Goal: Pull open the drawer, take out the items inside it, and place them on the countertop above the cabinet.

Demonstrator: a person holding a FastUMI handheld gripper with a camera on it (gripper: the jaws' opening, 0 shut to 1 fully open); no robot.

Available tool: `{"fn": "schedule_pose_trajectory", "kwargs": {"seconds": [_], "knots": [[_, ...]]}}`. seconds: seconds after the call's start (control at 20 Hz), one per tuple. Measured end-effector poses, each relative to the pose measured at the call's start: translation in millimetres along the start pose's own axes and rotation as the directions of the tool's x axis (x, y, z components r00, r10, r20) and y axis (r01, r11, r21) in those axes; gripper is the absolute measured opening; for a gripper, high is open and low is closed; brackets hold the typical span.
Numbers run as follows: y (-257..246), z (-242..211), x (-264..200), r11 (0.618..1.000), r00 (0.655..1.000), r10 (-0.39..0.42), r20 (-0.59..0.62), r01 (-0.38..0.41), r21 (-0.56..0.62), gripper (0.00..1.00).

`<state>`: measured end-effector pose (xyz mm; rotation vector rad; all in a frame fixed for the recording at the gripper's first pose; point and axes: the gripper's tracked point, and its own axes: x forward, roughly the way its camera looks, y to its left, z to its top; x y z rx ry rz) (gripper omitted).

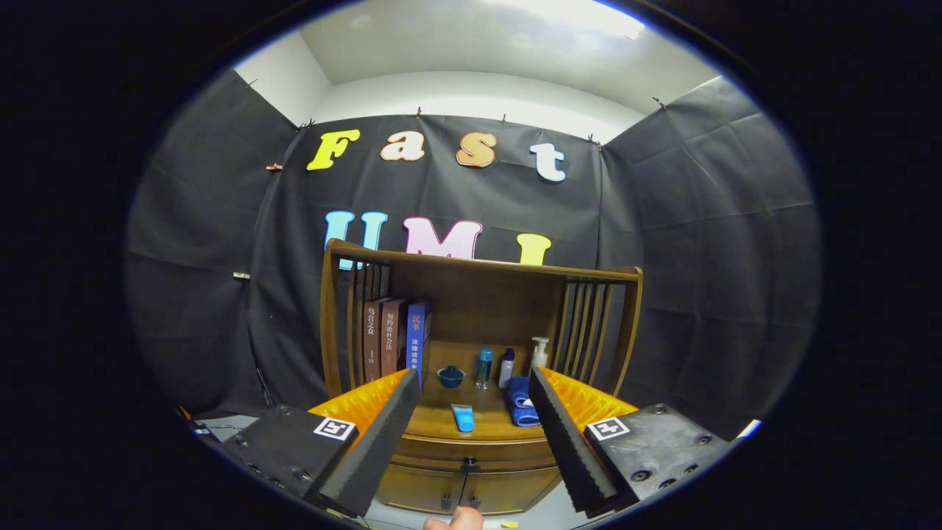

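Observation:
A wooden cabinet stands ahead of my gripper (pixel 475 386), whose two fingers are spread wide with nothing between them. The drawer (pixel 471 450) under the countertop (pixel 486 412) looks shut; its small dark knob (pixel 469 464) sits in the middle of its front, beyond and below the fingertips. On the countertop lie a blue tube (pixel 463 417) and a folded blue towel (pixel 521 402). Further back stand a small blue lidded pot (pixel 450 376), a teal bottle (pixel 483 366), a white bottle (pixel 506 367) and a pump bottle (pixel 539 353).
Three books (pixel 394 335) stand upright at the countertop's left, against slatted side rails. Two lower cabinet doors (pixel 456 495) sit under the drawer. A thin cord hangs from the knob toward a fingertip of a hand (pixel 456 520) below. Black cloth walls surround the cabinet.

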<state>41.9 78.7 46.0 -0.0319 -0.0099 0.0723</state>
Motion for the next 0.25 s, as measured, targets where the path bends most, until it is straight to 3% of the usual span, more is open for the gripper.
{"fn": "schedule_pose_trajectory", "kwargs": {"seconds": [0.25], "knots": [[-7.0, -8.2, 2.9, 1.0, 1.0, -0.013, -0.015, 0.013, 0.014, 0.99]]}}
